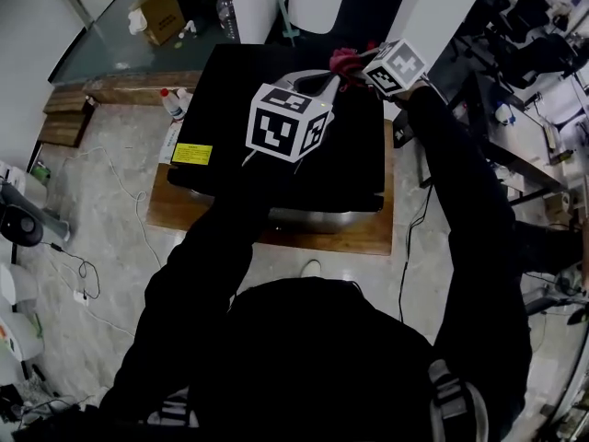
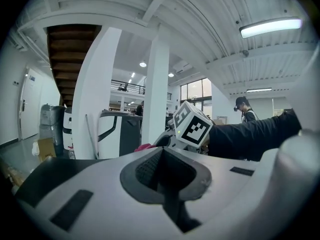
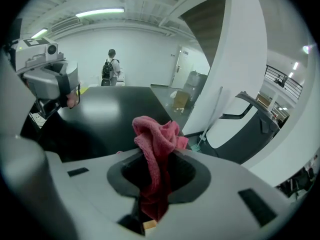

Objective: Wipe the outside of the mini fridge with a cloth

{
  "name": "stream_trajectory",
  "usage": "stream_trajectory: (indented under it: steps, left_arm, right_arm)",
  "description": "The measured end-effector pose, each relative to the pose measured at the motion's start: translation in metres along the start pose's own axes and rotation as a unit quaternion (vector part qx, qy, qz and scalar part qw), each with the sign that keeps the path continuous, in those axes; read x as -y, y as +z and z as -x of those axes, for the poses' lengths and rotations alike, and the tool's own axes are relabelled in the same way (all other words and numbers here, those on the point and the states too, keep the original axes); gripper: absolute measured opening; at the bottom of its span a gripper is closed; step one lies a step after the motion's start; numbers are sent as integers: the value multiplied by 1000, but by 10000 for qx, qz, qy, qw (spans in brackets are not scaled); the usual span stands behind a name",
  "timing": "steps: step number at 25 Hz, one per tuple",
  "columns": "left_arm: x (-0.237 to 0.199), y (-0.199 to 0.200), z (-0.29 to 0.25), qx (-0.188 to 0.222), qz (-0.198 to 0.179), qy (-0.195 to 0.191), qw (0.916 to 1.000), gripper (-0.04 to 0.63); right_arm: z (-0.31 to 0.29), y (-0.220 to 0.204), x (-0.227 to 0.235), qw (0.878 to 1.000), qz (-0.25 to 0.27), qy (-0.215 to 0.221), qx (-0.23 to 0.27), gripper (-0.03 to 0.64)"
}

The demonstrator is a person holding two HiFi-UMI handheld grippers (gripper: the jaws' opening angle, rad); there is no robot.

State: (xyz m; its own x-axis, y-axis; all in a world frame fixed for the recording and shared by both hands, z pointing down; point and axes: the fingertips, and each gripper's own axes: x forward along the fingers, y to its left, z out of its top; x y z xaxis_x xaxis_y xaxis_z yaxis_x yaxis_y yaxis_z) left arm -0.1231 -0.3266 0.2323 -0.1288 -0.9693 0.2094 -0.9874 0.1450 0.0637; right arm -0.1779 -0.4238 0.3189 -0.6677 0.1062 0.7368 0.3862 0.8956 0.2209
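From above, the black mini fridge (image 1: 230, 109) shows its flat top, with a yellow label (image 1: 191, 154) near its left edge. My right gripper (image 1: 356, 70) is over the fridge's far right corner, shut on a pink cloth (image 1: 344, 60). In the right gripper view the cloth (image 3: 156, 136) bunches up out of the shut jaws above the glossy fridge top (image 3: 107, 110). My left gripper (image 1: 324, 82) hovers over the middle of the top, jaws shut with nothing between them, pointing at the cloth (image 2: 142, 147). The right gripper's marker cube (image 2: 192, 125) fills the middle of the left gripper view.
The fridge stands on a low wooden platform (image 1: 363, 236). A spray bottle (image 1: 171, 105) stands at the fridge's left side. Cables trail over the floor (image 1: 87, 274) on the left. A desk (image 1: 515, 155) stands to the right. A person (image 3: 110, 66) stands far off.
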Motion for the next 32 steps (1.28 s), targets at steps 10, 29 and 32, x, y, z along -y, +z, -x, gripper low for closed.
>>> stream_trajectory:
  steps: [10, 29, 32]
  left_arm:
    - [16, -13, 69, 68, 27, -372, 9993, 6]
    - [51, -52, 206, 148, 49, -909, 9957, 6]
    - [50, -58, 217, 148, 24, -922, 9956, 6]
  right_arm:
    - [21, -4, -85, 9988, -236, 163, -386, 89]
    - [78, -1, -272, 9968, -471, 312, -570, 89]
    - [81, 0, -286, 9964, -297, 320, -729, 92]
